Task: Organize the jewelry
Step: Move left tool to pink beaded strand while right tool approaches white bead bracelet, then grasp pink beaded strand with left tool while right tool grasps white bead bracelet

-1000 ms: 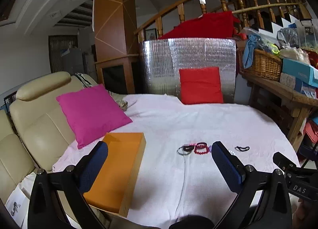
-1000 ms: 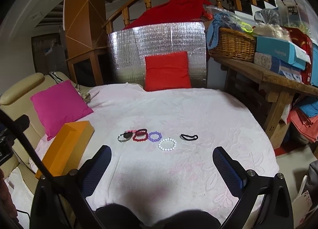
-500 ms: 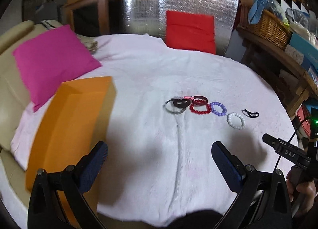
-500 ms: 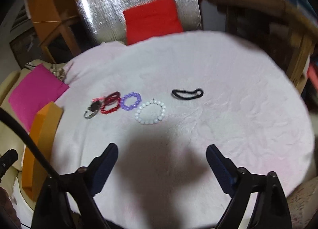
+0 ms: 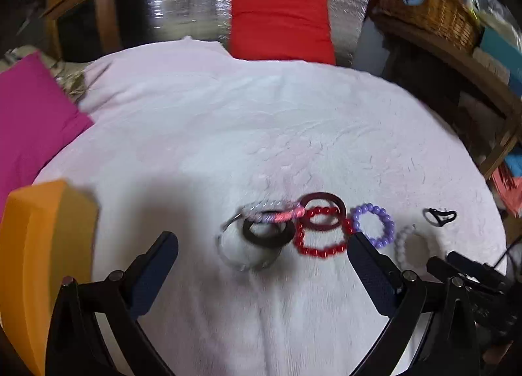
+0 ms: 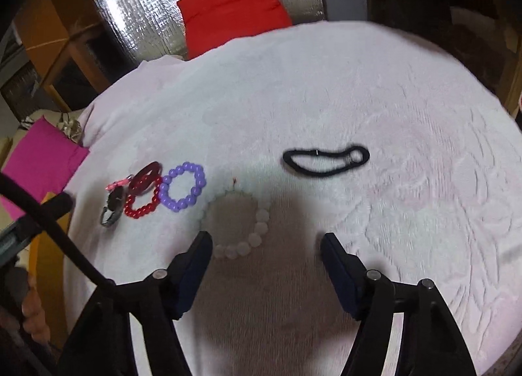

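Bracelets (image 5: 321, 232) (red, purple, white beads) lie clustered on cloth (image 5: 228, 131).

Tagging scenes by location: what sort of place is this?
Likely a home living room: a cloth-covered table with cushions behind it, a wicker basket on a cluttered wooden shelf, and bracelets laid out.

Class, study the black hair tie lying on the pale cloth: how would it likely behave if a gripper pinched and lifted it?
The black hair tie lies as a squashed, uneven loop, so it is probably floppy and would droop from the pinch point. It looks thin and likely very light. Lying flat on the soft white cloth, it may be awkward to get under.
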`<action>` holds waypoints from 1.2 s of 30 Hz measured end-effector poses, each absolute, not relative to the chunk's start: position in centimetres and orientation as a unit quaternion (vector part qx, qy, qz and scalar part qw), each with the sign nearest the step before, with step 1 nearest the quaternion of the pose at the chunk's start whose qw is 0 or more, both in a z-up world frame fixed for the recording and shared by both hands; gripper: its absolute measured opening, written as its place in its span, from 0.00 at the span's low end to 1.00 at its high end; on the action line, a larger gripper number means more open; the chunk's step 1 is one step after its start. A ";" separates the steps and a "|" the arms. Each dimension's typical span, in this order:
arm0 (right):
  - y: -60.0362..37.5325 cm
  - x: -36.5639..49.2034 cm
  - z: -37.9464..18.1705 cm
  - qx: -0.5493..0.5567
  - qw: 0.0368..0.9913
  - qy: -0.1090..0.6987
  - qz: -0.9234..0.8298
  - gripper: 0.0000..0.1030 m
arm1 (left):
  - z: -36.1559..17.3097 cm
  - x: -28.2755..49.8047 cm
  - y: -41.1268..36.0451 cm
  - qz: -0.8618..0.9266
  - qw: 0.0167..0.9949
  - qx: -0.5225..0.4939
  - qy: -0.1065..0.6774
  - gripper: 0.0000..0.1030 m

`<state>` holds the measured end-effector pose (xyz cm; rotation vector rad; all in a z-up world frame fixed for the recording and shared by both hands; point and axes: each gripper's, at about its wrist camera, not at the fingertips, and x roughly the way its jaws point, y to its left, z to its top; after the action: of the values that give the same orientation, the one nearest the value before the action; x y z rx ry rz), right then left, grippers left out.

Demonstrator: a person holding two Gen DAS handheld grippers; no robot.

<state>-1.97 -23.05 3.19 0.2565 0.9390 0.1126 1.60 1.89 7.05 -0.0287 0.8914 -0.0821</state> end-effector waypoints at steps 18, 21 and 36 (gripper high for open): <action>-23.0 -0.5 2.7 0.093 0.891 0.440 0.055 0.18 | 3.6 5.5 0.9 -0.087 0.888 -0.028 0.450 0.21; -23.6 -0.8 2.8 0.104 0.888 0.442 0.069 0.11 | 4.0 5.1 0.5 -0.100 0.889 -0.027 0.447 0.10; -26.0 -2.5 4.8 0.197 0.880 0.417 0.114 0.11 | 5.3 1.4 2.2 -0.115 0.894 -0.030 0.433 0.04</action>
<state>-2.53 -26.01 4.79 0.4111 0.8692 0.2385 1.41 2.17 5.28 -0.0629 0.8975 -0.2394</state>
